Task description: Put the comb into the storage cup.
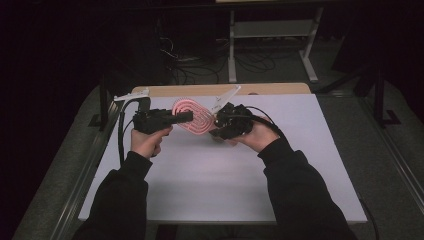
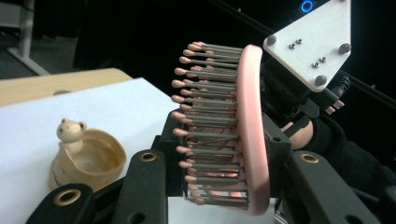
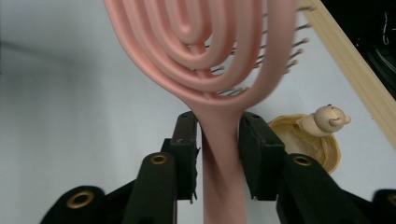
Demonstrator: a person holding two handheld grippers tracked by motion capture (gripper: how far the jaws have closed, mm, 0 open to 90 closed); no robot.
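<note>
A pink hairbrush [image 1: 192,119] with looped ribs hangs in the air between both grippers. My left gripper [image 1: 187,118] is shut on the brush's oval head [image 2: 252,130], one pad among the metal bristles and the other on the pink back. My right gripper [image 3: 218,140] has the pink handle [image 3: 222,186] between its jaws, with a thin dark gap at the left pad, so the pads do not seem to press on it. The brush's head [image 3: 196,42] looks blurred there. In the high view my right gripper [image 1: 216,122] sits just right of the brush.
A small tan dish with a bear figure [image 2: 88,158] stands on the white table [image 1: 225,175] under the brush, also seen in the right gripper view [image 3: 308,140]. A wooden strip [image 1: 220,89] runs along the table's far edge. Cables and a stand lie on the floor beyond.
</note>
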